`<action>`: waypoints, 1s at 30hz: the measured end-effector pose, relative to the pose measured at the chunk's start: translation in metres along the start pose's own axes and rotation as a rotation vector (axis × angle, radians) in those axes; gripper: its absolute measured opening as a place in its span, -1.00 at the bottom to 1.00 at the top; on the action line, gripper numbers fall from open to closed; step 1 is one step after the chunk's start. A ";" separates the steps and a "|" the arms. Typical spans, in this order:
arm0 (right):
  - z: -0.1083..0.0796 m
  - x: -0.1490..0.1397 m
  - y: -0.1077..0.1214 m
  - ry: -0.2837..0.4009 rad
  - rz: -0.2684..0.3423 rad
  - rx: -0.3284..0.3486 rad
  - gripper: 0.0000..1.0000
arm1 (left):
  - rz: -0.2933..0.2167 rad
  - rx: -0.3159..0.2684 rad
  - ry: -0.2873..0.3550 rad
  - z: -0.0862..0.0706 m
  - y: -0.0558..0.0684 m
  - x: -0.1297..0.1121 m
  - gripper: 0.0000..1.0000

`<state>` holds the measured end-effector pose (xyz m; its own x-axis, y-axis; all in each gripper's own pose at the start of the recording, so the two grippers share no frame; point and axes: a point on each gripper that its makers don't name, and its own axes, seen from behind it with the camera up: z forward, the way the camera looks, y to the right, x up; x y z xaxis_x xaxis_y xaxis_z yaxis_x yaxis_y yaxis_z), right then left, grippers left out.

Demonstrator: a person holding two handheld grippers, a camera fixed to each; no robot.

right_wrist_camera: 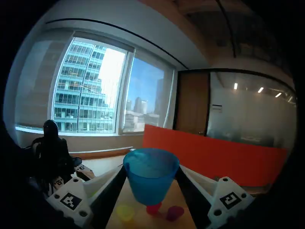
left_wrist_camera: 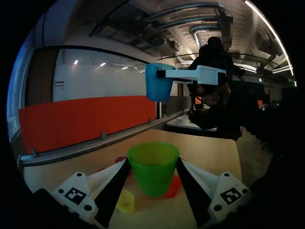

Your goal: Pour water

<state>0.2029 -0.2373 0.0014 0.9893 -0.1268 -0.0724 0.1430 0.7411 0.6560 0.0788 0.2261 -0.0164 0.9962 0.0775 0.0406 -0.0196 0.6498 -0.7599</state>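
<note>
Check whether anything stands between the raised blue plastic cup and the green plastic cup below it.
Nothing visible does. In the left gripper view the blue plastic cup hangs above and beyond the green plastic cup, with open air between them; the small yellow cup sits lower, off that path.

White left gripper [left_wrist_camera: 152, 159], black fingers [left_wrist_camera: 114, 187], square-patterned tags [left_wrist_camera: 75, 195]
</note>
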 end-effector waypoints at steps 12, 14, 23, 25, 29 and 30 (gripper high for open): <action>-0.025 -0.025 0.026 -0.028 -0.015 -0.055 0.79 | 0.006 -0.002 -0.051 -0.006 0.005 -0.017 0.71; -0.030 -0.033 0.031 -0.039 -0.016 -0.064 0.79 | 0.008 -0.004 -0.062 -0.007 0.006 -0.021 0.71; -0.050 -0.071 0.040 -0.097 -0.017 -0.077 0.79 | 0.013 -0.020 -0.136 -0.011 0.013 -0.050 0.71; -0.053 -0.081 0.041 -0.114 -0.014 -0.077 0.79 | 0.017 -0.026 -0.154 -0.010 0.016 -0.057 0.71; -0.057 -0.100 0.043 -0.147 -0.007 -0.078 0.79 | 0.020 -0.038 -0.186 -0.009 0.021 -0.069 0.71; -0.057 -0.104 0.044 -0.154 -0.006 -0.079 0.79 | 0.020 -0.040 -0.193 -0.009 0.022 -0.072 0.71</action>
<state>0.1081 -0.1536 -0.0048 0.9731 -0.2264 0.0435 0.1570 0.7889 0.5941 0.0077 0.2287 -0.0419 0.9606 0.2367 0.1459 -0.0323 0.6160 -0.7871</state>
